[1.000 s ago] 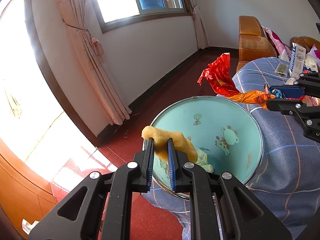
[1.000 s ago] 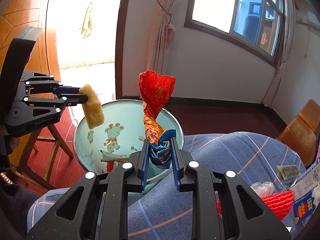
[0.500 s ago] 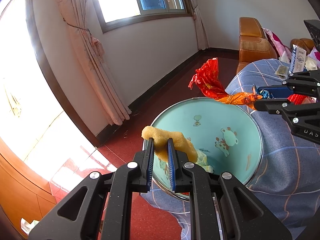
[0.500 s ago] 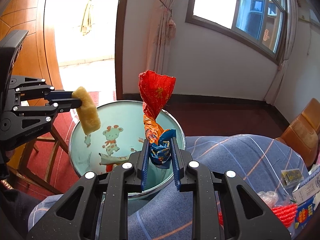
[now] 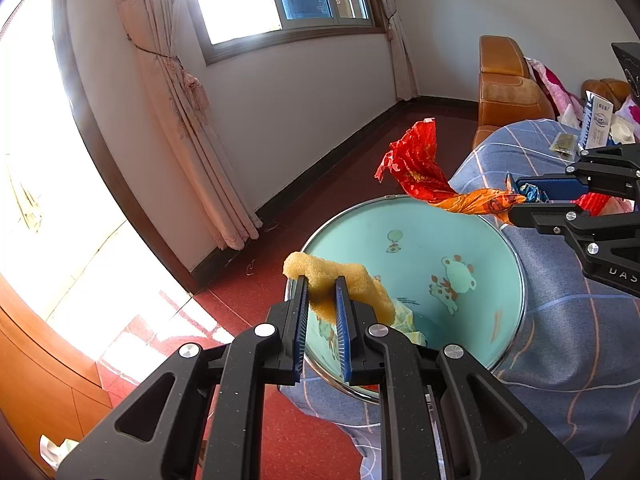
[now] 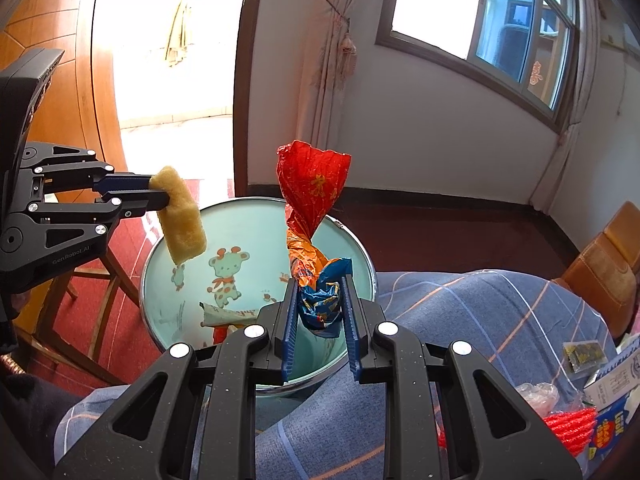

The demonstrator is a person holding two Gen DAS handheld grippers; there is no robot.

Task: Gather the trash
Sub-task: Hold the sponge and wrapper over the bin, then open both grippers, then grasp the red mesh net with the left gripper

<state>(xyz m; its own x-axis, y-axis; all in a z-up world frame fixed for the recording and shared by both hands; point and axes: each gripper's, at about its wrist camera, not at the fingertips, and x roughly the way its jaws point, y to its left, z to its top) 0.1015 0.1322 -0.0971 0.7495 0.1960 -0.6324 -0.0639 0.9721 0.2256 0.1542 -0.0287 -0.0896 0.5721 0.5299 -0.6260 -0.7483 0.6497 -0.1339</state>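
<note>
My left gripper [image 5: 322,304] has its fingers squeezed tight on a yellow sponge [image 5: 340,286]; most of the sponge sticks out past the tips & hangs over the near rim of the teal bin [image 5: 516,264]. In the right wrist view the same sponge [image 6: 182,216] droops down from the left gripper [image 6: 160,196], just above the bin's left edge. My right gripper [image 6: 318,308] is closed on the blue end of a twisted snack wrapper [image 6: 312,188]; the red part stands up past the fingers, over the bin's rim [image 6: 362,248]. From the left view the wrapper [image 5: 432,176] pokes sideways out of the right gripper [image 5: 516,200], above the far rim. Inside the bin, below both sets of fingers, I see some crumpled paper [image 6: 228,314]. The bin sits against a blue checked blanket [image 6: 480,320]. More trash lies on the blanket to the right of my right fingers: a red mesh thing [image 6: 570,424] & a box [image 6: 612,384].
</note>
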